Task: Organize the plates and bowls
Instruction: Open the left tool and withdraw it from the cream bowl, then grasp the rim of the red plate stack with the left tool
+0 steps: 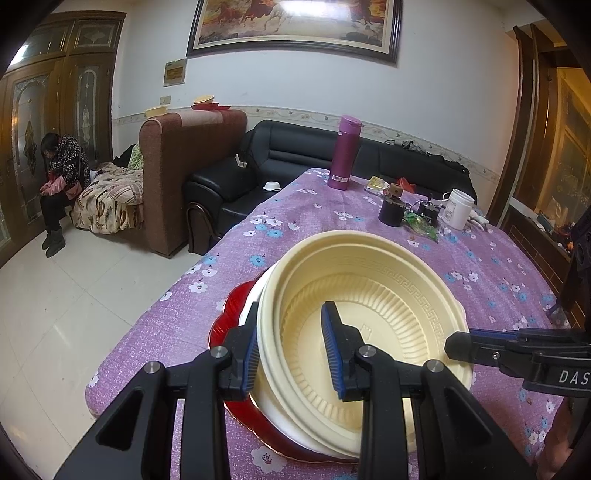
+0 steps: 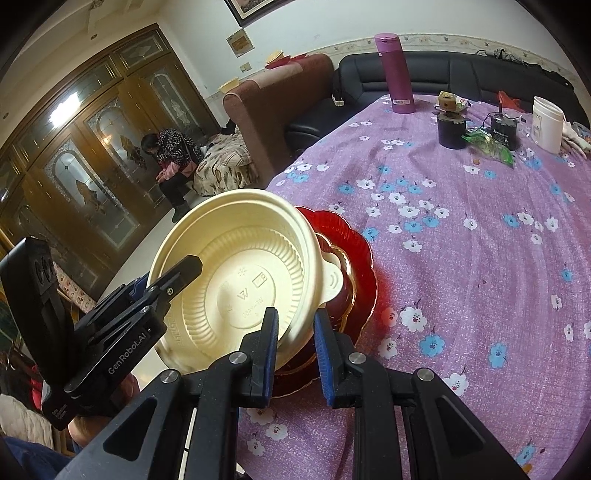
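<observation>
Currently: cream bowl [image 1: 369,314] empty, tilted over red plate [image 1: 225,317] | left gripper [image 1: 291,347] clamps near rim | right gripper [image 2: 295,354] pinches opposite rim

Home living room: sofa [image 1: 280,162], framed painting [image 1: 295,26]

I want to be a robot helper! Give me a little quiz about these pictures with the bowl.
1. True or false: the left gripper and the right gripper each hold the rim of the cream bowl.
2. What colour is the plate below that bowl? A blue, B red, C green.
3. Fill in: the tall bottle standing at the far end of the table is ____.

Key: 1 true. 2 B. 3 purple.
</observation>
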`<move>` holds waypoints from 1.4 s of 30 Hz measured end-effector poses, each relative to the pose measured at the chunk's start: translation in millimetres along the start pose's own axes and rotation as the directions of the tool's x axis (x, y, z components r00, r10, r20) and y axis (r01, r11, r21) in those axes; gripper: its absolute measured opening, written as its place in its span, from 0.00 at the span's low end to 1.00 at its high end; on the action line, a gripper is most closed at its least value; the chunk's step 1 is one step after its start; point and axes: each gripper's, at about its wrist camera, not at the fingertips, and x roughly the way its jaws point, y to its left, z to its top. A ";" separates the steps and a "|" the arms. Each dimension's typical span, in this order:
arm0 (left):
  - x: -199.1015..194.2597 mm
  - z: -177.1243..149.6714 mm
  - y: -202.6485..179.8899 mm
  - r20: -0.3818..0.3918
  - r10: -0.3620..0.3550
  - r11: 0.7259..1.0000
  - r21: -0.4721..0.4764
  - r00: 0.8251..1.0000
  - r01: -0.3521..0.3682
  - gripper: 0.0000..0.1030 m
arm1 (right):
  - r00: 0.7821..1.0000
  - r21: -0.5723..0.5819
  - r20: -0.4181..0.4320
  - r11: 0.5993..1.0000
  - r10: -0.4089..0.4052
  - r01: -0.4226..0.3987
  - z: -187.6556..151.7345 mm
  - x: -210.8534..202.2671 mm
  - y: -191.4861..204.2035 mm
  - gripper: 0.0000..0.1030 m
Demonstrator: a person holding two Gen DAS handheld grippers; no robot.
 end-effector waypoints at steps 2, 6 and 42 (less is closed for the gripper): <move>-0.1 0.0 0.2 0.000 -0.001 1.000 0.000 1.000 0.001 0.28 | 1.000 0.000 -0.002 1.000 0.008 -0.008 -0.2 -0.6 -0.2 0.23; 0.1 0.3 0.3 0.001 -0.002 1.000 0.001 1.000 0.002 0.29 | 1.000 0.001 -0.005 1.000 0.015 -0.015 -1.7 -1.7 -0.1 0.24; -18.0 19.8 36.5 0.021 -0.041 0.995 -0.088 0.999 0.042 0.38 | 0.999 0.124 0.030 0.992 0.021 -0.025 -4.8 -16.5 -37.0 0.30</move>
